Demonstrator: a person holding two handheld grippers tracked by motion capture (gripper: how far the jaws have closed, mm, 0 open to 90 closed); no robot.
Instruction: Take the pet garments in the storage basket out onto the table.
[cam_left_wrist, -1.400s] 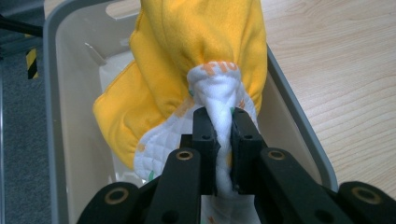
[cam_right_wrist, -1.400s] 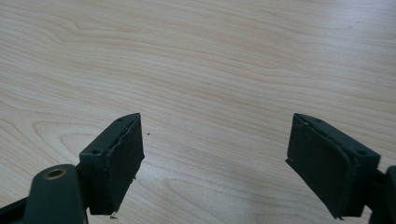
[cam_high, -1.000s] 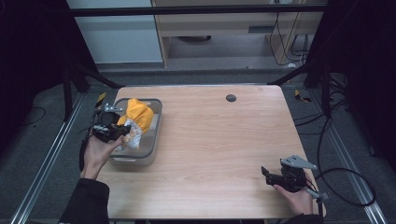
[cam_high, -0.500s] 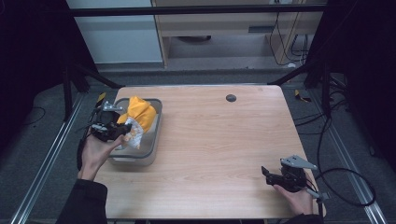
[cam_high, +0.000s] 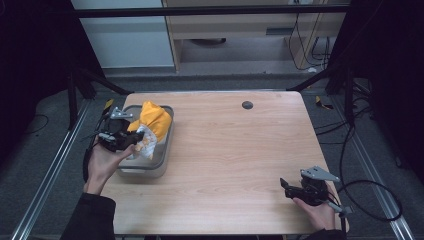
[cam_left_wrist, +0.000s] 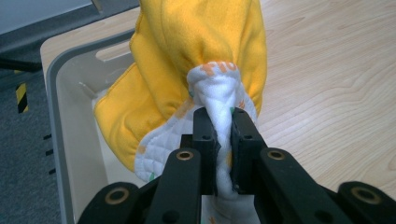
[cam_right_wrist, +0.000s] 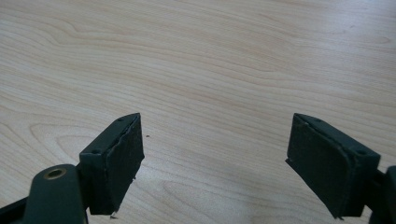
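Observation:
A yellow cloth with a white quilted, printed underside hangs bunched over a grey bin at the table's left edge. My left gripper is shut on a gathered white fold of that cloth, with the fold pinched between its black jaws above the bin. Part of the cloth still lies inside the bin. Near the table's front right corner my right gripper rests low over bare wood. In the right gripper view its pads stand wide apart with nothing between them.
A wooden table with a small dark round grommet near its far edge. Cables trail over the floor at the right. Metal rails run along the floor at both sides, and a cabinet stands beyond the table.

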